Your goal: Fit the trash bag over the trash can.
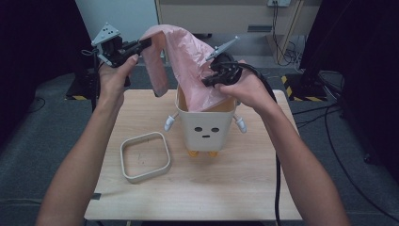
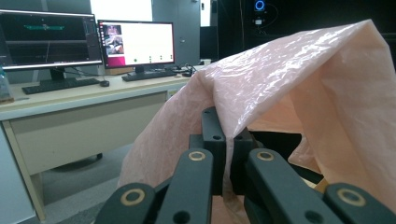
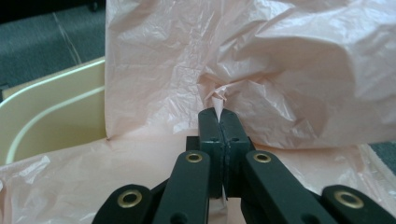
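Both grippers pinching pink bag, wooden table, office desks.

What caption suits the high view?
Both grippers, left and right, pinch a pink bag above a cream bin.

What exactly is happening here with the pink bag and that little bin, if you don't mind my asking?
A person is fitting a pink plastic bag into a small cream bin with a face on a wooden table. The left gripper is clamped on one edge of the bag, held up high, while the right gripper pinches a fold of it just above the bin's opening. The bag's lower part hangs inside the bin. A cream square ring lies beside the bin, unused.
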Demonstrator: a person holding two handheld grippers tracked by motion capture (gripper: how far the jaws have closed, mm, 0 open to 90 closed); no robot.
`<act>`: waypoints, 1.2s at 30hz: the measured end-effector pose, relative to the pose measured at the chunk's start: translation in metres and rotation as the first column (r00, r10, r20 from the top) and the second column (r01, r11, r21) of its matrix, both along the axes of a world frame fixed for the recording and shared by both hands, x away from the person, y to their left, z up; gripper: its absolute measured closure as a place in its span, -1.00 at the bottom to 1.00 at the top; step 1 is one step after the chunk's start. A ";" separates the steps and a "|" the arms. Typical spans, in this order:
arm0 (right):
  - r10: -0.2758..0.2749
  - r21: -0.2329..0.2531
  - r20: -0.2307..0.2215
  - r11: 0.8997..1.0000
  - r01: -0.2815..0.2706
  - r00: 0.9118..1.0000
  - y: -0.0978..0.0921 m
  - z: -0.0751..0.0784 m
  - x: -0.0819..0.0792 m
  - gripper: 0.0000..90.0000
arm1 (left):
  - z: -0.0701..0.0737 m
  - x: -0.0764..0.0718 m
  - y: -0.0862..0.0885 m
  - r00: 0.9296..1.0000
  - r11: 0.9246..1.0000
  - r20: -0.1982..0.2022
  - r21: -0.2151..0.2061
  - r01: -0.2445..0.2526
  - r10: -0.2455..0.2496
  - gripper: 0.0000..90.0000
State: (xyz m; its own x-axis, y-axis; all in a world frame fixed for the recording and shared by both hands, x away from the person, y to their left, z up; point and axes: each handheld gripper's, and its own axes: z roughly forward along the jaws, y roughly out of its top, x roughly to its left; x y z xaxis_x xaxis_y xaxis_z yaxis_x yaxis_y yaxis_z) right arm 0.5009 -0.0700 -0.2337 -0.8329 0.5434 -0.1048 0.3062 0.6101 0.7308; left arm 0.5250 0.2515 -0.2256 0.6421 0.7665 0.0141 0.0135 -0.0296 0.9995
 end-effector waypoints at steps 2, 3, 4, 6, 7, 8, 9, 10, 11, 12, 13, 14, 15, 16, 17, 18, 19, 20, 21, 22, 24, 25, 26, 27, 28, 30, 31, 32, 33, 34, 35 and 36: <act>0.003 -0.004 0.000 1.000 -0.003 1.000 0.006 0.000 0.000 1.00 | 0.001 -0.001 0.001 1.000 1.000 0.004 -0.003 0.000 0.000 0.98; 0.015 -0.003 0.005 1.000 -0.015 1.000 0.010 -0.001 0.000 1.00 | 0.001 -0.001 0.001 1.000 1.000 0.006 -0.003 -0.001 0.001 0.98; 0.016 -0.005 0.000 1.000 -0.016 1.000 0.014 0.000 0.000 1.00 | 0.001 -0.001 0.002 1.000 1.000 0.007 -0.006 -0.001 0.001 0.98; 0.025 0.000 -0.008 1.000 -0.025 1.000 0.022 0.000 0.000 1.00 | 0.002 -0.002 0.003 1.000 1.000 0.009 -0.013 0.000 0.001 0.98; 0.030 -0.003 -0.012 1.000 -0.030 0.999 0.026 0.000 0.000 1.00 | 0.003 -0.002 0.004 1.000 1.000 0.010 -0.016 0.000 0.000 0.98; 0.039 0.002 -0.017 0.999 -0.039 0.999 0.029 -0.002 0.000 1.00 | 0.003 -0.003 0.005 1.000 1.000 0.012 -0.018 0.002 -0.002 0.98; 0.045 0.009 -0.032 0.999 -0.044 0.998 0.031 -0.002 0.001 1.00 | 0.004 -0.004 0.005 1.000 1.000 0.015 -0.019 0.003 -0.003 0.98; 0.052 0.010 -0.037 0.999 -0.052 0.998 0.034 -0.004 0.002 1.00 | 0.004 -0.004 0.005 1.000 1.000 0.017 -0.018 0.006 -0.005 0.98; 0.050 0.004 -0.047 0.999 -0.050 0.998 0.036 -0.006 0.002 1.00 | 0.004 -0.005 0.004 1.000 1.000 0.017 -0.019 0.009 -0.008 0.98; 0.050 0.004 -0.047 0.999 -0.050 0.998 0.036 -0.006 0.002 1.00 | 0.004 -0.005 0.004 1.000 1.000 0.017 -0.019 0.009 -0.008 0.98; 0.045 -0.017 -0.069 0.999 -0.046 0.997 0.038 -0.009 0.003 0.92 | 0.003 -0.005 0.003 1.000 1.000 0.020 -0.009 0.010 -0.010 0.98; 0.045 -0.017 -0.069 0.999 -0.046 0.997 0.038 -0.009 0.003 0.92 | 0.003 -0.005 0.003 1.000 1.000 0.020 -0.009 0.010 -0.010 0.98; 0.059 -0.005 -0.066 0.998 -0.060 0.996 0.036 -0.010 0.003 0.73 | 0.003 -0.006 0.002 1.000 1.000 0.022 -0.006 0.012 -0.012 0.98; 0.048 0.005 -0.064 0.999 -0.048 0.997 0.034 -0.008 0.001 0.60 | 0.003 -0.006 0.001 1.000 1.000 0.021 -0.004 0.014 -0.014 0.98; 0.048 0.005 -0.064 0.999 -0.048 0.997 0.034 -0.008 0.001 0.60 | 0.003 -0.006 0.001 1.000 1.000 0.021 -0.004 0.014 -0.014 0.98; 0.042 0.044 -0.053 0.998 -0.039 0.998 0.027 -0.005 -0.002 0.36 | 0.002 -0.006 0.000 1.000 1.000 0.023 -0.005 0.015 -0.015 0.98; 0.043 0.065 -0.035 0.997 -0.040 0.998 0.023 -0.003 -0.003 0.29 | 0.002 -0.005 0.001 1.000 1.000 0.023 -0.001 0.016 -0.016 0.98; 0.037 0.078 -0.026 0.996 -0.035 0.999 0.018 -0.001 -0.004 0.21 | 0.002 -0.005 0.000 1.000 1.000 0.023 -0.005 0.015 -0.015 0.98; 0.032 0.094 -0.023 0.995 -0.030 0.999 0.014 0.000 -0.006 0.13 | 0.002 -0.004 0.000 1.000 1.000 0.020 -0.010 0.014 -0.014 0.98; 0.023 0.110 -0.019 0.994 -0.020 1.000 0.009 0.002 -0.007 0.10 | 0.002 -0.004 0.000 1.000 1.000 0.020 -0.010 0.014 -0.014 0.98; 0.013 0.132 0.001 0.991 -0.013 1.000 0.001 0.005 -0.008 -0.03 | 0.001 -0.003 0.000 1.000 1.000 0.020 -0.010 0.013 -0.012 0.98; 0.008 0.144 0.014 0.990 -0.010 1.000 -0.002 0.006 -0.009 -0.11 | 0.001 -0.003 -0.001 1.000 1.000 0.018 -0.008 0.013 -0.012 0.98; 0.000 0.158 0.017 0.987 -0.003 1.000 -0.006 0.008 -0.009 -0.16 | 0.001 -0.003 0.000 1.000 1.000 0.016 -0.005 0.012 -0.012 0.98; -0.002 0.172 0.020 0.985 -0.001 1.000 -0.009 0.010 -0.008 -0.20 | 0.001 -0.003 -0.001 1.000 1.000 0.016 -0.008 0.012 -0.012 0.98; -0.004 0.193 0.029 0.981 -0.002 1.000 -0.012 0.012 -0.008 -0.22 | 0.001 -0.003 -0.001 1.000 1.000 0.019 -0.006 0.013 -0.013 0.98; -0.008 0.211 0.041 0.978 -0.001 0.999 -0.015 0.014 -0.008 -0.28 | 0.001 -0.003 -0.001 1.000 1.000 0.020 -0.005 0.014 -0.014 0.98; -0.018 0.231 0.062 0.973 0.003 0.998 -0.019 0.017 -0.008 -0.35 | 0.001 -0.004 -0.001 1.000 1.000 0.021 0.000 0.013 -0.013 0.98; -0.018 0.231 0.062 0.973 0.003 0.998 -0.019 0.017 -0.008 -0.35 | 0.002 -0.004 -0.001 1.000 1.000 0.022 -0.004 0.013 -0.013 0.98; -0.033 0.243 0.097 0.970 0.009 0.995 -0.021 0.020 -0.006 -0.41 | 0.002 -0.004 -0.001 1.000 1.000 0.024 -0.003 0.015 -0.015 0.98; -0.043 0.242 0.107 0.970 0.016 0.993 -0.022 0.021 -0.005 -0.45 | 0.002 -0.005 -0.001 1.000 1.000 0.024 -0.002 0.016 -0.016 0.98; -0.050 0.240 0.115 0.970 0.021 0.992 -0.022 0.021 -0.004 -0.49 | 0.002 -0.005 -0.001 1.000 1.000 0.022 -0.005 0.016 -0.016 0.98; -0.056 0.240 0.124 0.970 0.025 0.991 -0.022 0.021 -0.001 -0.53 | 0.002 -0.005 -0.001 1.000 1.000 0.022 -0.005 0.016 -0.016 0.98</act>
